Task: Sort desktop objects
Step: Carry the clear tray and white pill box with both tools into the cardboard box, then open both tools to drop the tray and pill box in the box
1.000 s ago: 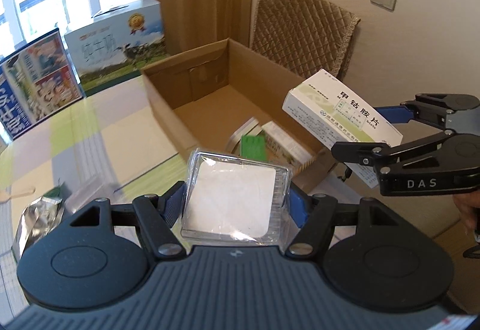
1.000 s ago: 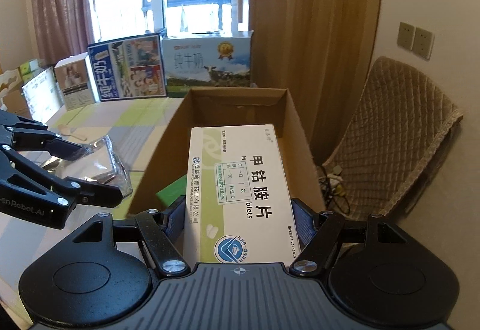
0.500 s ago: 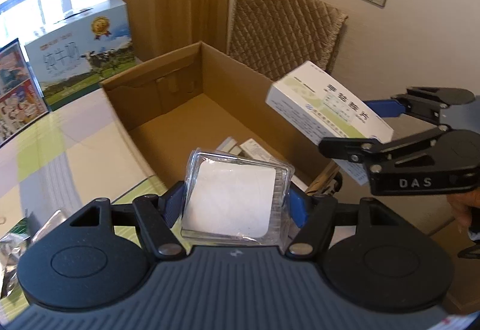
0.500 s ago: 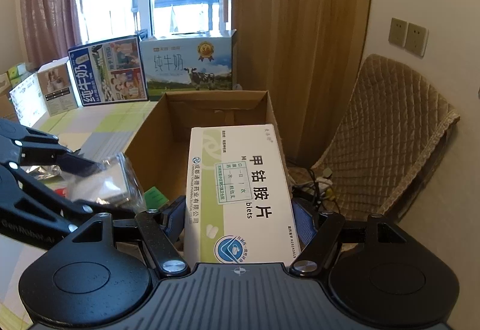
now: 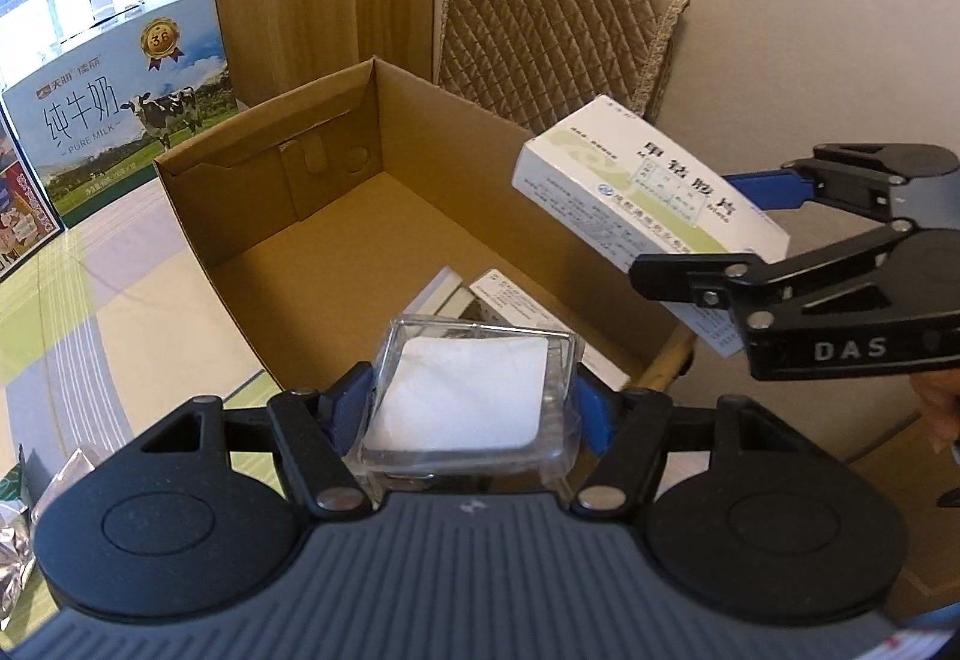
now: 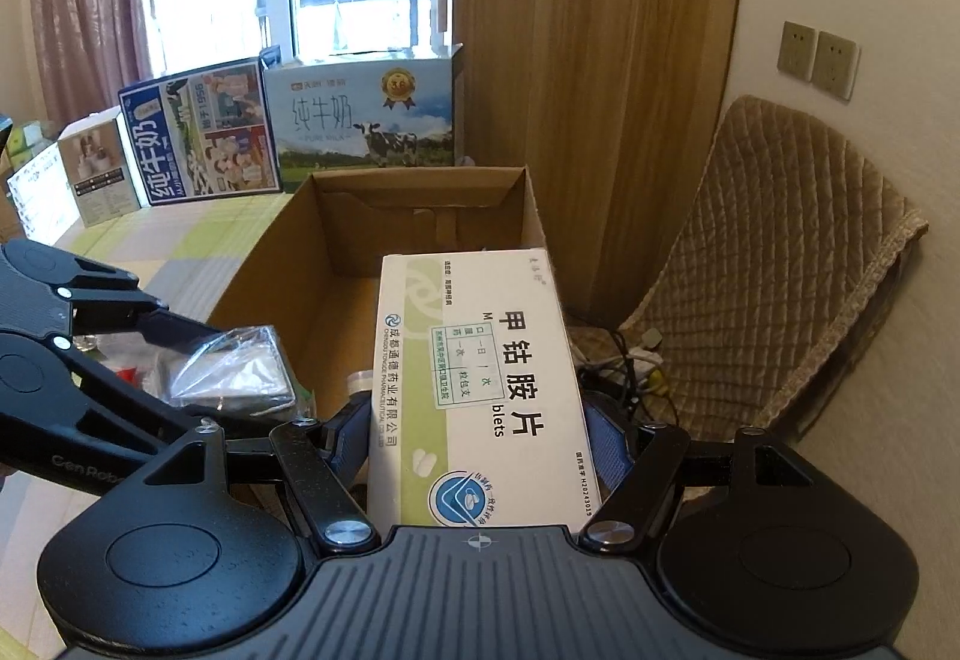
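Both your grippers have advanced over the carton (image 5: 414, 216). Your left gripper (image 5: 474, 408) clamps the clear case (image 5: 468, 402) above its near rim; your right gripper (image 6: 480, 441) clamps the medicine box (image 6: 480, 390) above its right wall, floor beyond bare.

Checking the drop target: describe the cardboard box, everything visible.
The cardboard box is plain brown corrugated, open-topped, its near flaps folded inside against the end wall. It sits on the checked tablecloth at the table's edge, beside the quilted chair. Two flat white packs lie on its floor; most of the floor is bare. Neither gripper touches it.
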